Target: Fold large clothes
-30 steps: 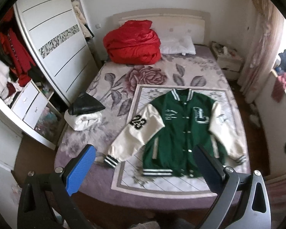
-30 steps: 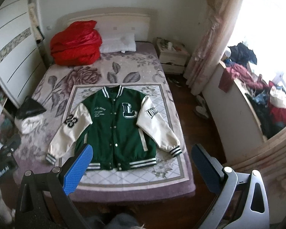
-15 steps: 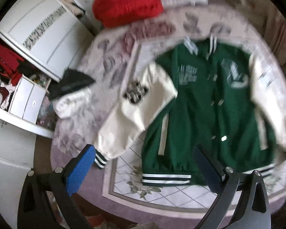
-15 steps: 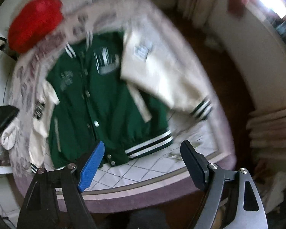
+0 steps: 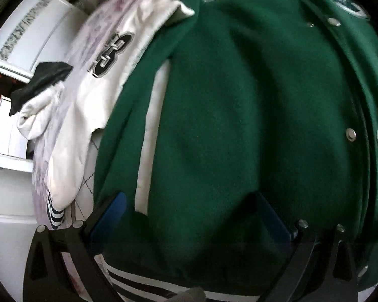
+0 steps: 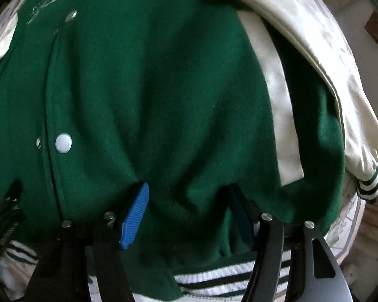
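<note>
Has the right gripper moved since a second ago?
Yes. The right gripper has dropped toward the bed, onto the green jacket just above its striped hem; the jacket lies unmoved.

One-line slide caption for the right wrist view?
Right claw, open, pressed into the green jacket just above its striped hem on the bed.

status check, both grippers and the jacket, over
Left gripper and right gripper open, both pressed low onto the jacket front near the striped hem. Green varsity jacket flat on bed, buttoned, unfolded. Nothing in the way.
</note>
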The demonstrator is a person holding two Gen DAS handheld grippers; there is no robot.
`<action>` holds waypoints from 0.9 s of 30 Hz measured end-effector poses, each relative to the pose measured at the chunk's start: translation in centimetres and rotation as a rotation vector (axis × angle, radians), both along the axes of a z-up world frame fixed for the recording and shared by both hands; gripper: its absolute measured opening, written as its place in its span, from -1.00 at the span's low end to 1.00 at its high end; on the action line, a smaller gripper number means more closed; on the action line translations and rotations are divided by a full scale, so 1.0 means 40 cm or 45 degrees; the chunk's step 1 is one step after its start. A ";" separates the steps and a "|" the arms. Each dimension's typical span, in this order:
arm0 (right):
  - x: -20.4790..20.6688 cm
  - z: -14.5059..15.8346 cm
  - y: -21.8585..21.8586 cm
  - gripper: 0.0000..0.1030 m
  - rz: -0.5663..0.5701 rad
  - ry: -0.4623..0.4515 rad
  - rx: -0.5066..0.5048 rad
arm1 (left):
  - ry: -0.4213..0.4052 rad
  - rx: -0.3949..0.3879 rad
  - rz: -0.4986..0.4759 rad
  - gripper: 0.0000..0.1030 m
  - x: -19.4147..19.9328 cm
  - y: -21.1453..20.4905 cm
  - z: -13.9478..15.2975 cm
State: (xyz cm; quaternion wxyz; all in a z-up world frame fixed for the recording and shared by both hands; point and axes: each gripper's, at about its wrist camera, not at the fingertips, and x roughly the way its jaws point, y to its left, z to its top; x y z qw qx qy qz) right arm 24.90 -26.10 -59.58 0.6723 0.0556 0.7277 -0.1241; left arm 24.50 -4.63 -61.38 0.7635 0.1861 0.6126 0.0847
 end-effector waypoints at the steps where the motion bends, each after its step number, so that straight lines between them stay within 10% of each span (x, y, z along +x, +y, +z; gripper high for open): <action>1: -0.006 -0.009 0.000 0.28 -0.009 0.016 0.015 | -0.002 -0.022 0.022 1.00 -0.012 0.007 0.001; 10: -0.155 -0.062 0.060 0.27 0.108 0.108 -0.010 | 0.086 -0.106 0.058 1.00 -0.113 0.025 0.000; 15: -0.210 -0.061 0.007 0.28 -0.061 0.135 0.152 | 0.168 -0.120 0.045 1.00 -0.150 0.029 0.034; 23: -0.360 0.090 -0.419 0.63 -1.059 -0.365 0.275 | 0.016 -0.149 0.025 1.00 -0.006 -0.034 0.159; 27: -0.501 -0.004 -0.603 0.63 -1.551 -0.424 0.394 | -0.020 -0.174 0.010 1.00 0.083 -0.103 0.170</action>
